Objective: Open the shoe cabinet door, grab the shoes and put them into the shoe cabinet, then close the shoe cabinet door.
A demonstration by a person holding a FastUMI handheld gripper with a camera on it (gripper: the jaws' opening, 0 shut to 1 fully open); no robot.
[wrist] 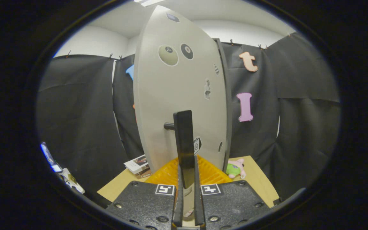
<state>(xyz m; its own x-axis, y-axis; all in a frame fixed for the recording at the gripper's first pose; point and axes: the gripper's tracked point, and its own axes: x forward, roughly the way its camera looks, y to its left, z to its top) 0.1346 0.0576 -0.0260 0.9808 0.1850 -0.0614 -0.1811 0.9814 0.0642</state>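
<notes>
Gripper view: we see the tool (pixel 186 179) pinching the dark vertical handle (pixel 184 143) of the shoe cabinet door (pixel 177 95), fingers pressed on its lower end. The cabinet stands on the tabletop (pixel 257 179), a yellow crate (pixel 209 174) just ahead, a plush toy (pixel 235 168) beside it. No shoes that we can make out. Risk, we judge: low grip slips off the handle, or pulling off the hinge arc tips the cabinet.

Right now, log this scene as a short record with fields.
gripper: shut on handle
handle: black bar on a peg, upright, between the fingers
door: pale cabinet door, facing the camera, just beyond the fingers
crate: yellow slatted piece, under the door's foot
plush: green and pink, right of the door on the table
booklets: stacked left of the door
table: tan top
</notes>
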